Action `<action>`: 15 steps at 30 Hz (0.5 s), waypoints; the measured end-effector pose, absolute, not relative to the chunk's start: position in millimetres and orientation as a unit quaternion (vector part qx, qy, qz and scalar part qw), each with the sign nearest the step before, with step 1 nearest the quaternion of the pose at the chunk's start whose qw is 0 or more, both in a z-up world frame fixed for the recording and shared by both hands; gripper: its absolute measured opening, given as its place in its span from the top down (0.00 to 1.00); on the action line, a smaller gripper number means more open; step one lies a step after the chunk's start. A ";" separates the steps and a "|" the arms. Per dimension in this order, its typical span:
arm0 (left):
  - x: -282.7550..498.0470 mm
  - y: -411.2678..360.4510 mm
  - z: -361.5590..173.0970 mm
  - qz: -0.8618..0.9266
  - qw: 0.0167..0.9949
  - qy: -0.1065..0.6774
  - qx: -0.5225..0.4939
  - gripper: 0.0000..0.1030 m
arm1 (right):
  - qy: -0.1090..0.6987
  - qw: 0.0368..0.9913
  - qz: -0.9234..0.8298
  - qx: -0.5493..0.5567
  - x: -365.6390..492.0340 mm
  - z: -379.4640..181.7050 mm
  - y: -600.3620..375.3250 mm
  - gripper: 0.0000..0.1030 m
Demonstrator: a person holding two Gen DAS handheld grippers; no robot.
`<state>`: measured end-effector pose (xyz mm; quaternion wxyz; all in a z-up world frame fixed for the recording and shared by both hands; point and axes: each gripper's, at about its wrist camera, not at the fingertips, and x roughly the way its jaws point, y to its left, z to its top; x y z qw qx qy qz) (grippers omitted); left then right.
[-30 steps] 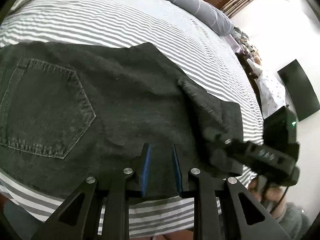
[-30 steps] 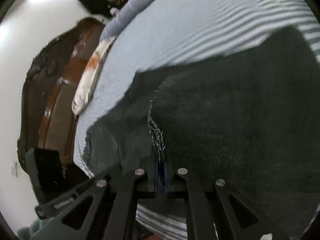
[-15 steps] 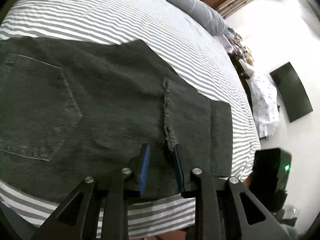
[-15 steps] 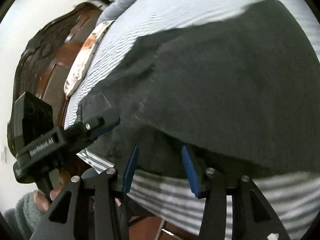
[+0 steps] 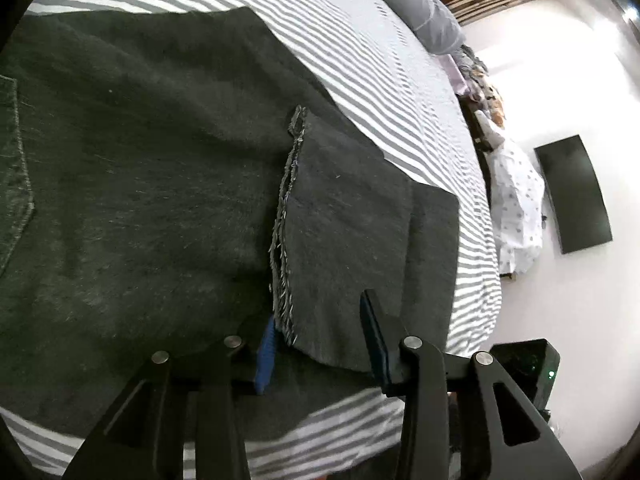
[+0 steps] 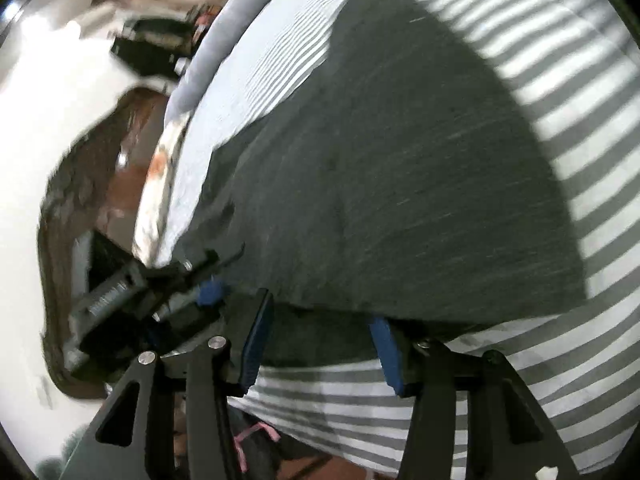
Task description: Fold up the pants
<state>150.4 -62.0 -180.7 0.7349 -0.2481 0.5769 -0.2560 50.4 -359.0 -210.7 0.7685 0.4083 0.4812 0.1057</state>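
Dark grey denim pants (image 5: 152, 184) lie flat on a grey-and-white striped bed (image 5: 360, 52), with the leg end folded back so its frayed hem (image 5: 285, 216) rests on top. My left gripper (image 5: 320, 332) is open and empty, its blue pads either side of the hem's near end. My right gripper (image 6: 320, 344) is open and empty at the near edge of the folded pants (image 6: 400, 184). The left gripper (image 6: 208, 292) shows in the right wrist view at the left.
Grey pillows (image 5: 416, 8) lie at the head of the bed. A dark wooden headboard (image 6: 84, 216) stands to the left in the right wrist view. A wall television (image 5: 572, 196) and a white spotted cover (image 5: 516, 208) are to the right.
My right gripper let go of the frayed hem, opened and drew back to the bed's near edge. My left gripper opened wider. The folded leg end now lies flat.
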 end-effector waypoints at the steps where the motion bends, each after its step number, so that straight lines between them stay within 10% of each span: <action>1: 149.7 -63.1 -180.9 -0.256 0.737 0.575 -0.247 0.62 | 0.474 0.767 0.095 0.421 48.8 -211.6 -366.8 0.55; 5: 147.0 -66.1 -178.6 -0.248 0.750 0.570 -0.224 0.94 | 0.449 0.766 0.066 0.456 42.4 -213.9 -397.4 0.55; 9: 146.0 -63.0 -172.1 -0.246 0.756 0.562 -0.228 0.96 | 0.427 0.746 0.048 0.509 34.9 -218.2 -423.6 0.57; 12: 142.4 -64.0 -161.0 -0.249 0.769 0.548 -0.213 0.96 | 0.437 0.735 0.035 0.517 34.0 -221.2 -426.7 0.87; 15: 139.3 -65.5 -149.0 -0.254 0.779 0.538 -0.195 0.96 | 0.451 0.741 0.037 0.495 36.1 -218.3 -419.2 0.91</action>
